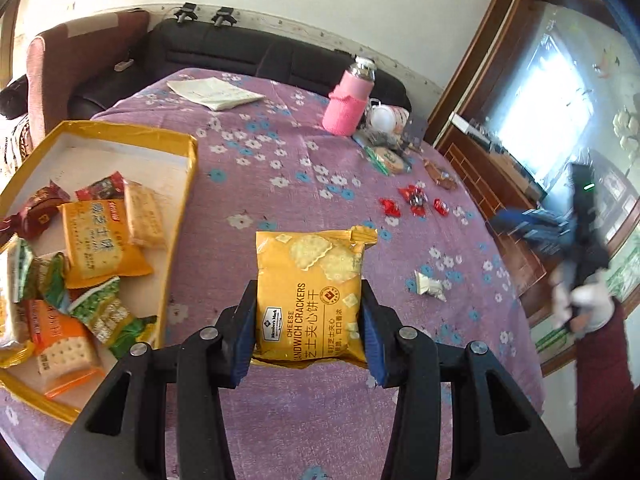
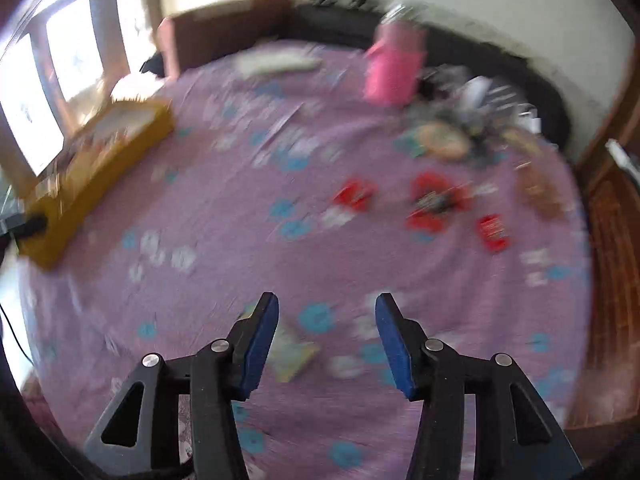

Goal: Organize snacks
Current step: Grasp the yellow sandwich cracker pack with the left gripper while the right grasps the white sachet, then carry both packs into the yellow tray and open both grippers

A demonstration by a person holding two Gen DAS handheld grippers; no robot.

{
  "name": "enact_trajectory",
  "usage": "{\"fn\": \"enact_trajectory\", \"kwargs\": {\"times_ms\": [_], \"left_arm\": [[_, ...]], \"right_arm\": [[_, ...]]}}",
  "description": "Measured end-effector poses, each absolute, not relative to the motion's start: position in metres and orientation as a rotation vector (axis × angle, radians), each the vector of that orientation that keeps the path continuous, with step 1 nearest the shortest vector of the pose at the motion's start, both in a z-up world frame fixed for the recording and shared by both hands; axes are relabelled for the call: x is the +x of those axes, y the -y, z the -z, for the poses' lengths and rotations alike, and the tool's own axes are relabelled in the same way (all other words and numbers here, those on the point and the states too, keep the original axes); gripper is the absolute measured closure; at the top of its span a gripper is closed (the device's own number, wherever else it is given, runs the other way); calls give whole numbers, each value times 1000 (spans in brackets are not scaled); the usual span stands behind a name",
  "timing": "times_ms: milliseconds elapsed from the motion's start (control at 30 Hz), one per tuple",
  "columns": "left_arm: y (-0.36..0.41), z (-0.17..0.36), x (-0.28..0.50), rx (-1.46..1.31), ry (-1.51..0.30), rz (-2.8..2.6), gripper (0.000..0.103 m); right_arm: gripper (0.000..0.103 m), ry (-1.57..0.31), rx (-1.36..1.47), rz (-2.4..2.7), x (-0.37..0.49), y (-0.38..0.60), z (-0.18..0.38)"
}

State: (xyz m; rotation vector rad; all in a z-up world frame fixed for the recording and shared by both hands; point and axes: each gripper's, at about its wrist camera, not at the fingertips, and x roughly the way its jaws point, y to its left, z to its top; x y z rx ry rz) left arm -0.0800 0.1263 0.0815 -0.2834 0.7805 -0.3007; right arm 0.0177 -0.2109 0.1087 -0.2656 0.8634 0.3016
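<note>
The left gripper [image 1: 310,320] pinches a yellow cracker packet [image 1: 310,292] by its lower sides, lifted above the table [image 1: 280,152]. The packet looks light, its foil slick and puffy, the crackers inside brittle, so a gentle squeeze across the flat sides near the sealed edge seems safest. The yellow tray [image 1: 182,216] of snacks lies at nine o'clock from the packet. The right gripper [image 2: 326,336] has its fingers [image 2: 260,340] spread and empty; red candies [image 2: 434,204] lie at one o'clock in its blurred view.
</note>
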Motion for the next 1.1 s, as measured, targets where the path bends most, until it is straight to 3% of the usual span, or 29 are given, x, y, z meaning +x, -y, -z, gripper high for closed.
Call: {"fn": "enact_trajectory", "kwargs": {"times_ms": [67, 167, 200, 300, 433, 533, 600, 667, 833, 867, 900, 1100], "left_arm": [[-135, -86, -81, -313, -755, 312, 59], [-143, -88, -85, -347, -724, 336, 59], [-146, -88, -85, -360, -718, 350, 59], [-150, -83, -88, -382, -708, 374, 59], [-162, -79, -97, -399, -713, 362, 59], [-177, -81, -110, -408, -700, 320, 59], [-189, -83, -120, -412, -690, 282, 59], [-203, -84, -128, -421, -685, 236, 59], [-227, -79, -130, -451, -702, 157, 59], [-231, -77, -128, -461, -706, 146, 59], [-232, -76, -127, -465, -707, 141, 59], [-244, -74, -123, -470, -697, 126, 59]], "right_arm": [[44, -770, -309, -238, -4, 230, -166], [15, -738, -404, -210, -48, 245, -221], [11, -743, -449, -212, -67, 245, -230], [8, -771, -480, -232, -95, 238, -223], [8, -831, -462, -275, -82, 207, -156], [12, -885, -440, -296, -43, 184, -94], [26, -934, -440, -304, -19, 168, -58], [33, -983, -441, -342, 0, 154, -29], [35, -997, -411, -398, 13, 135, 3], [48, -1003, -386, -402, 14, 136, 4], [71, -1023, -334, -422, 15, 139, 5], [71, -1041, -310, -381, 7, 144, -1]]}}
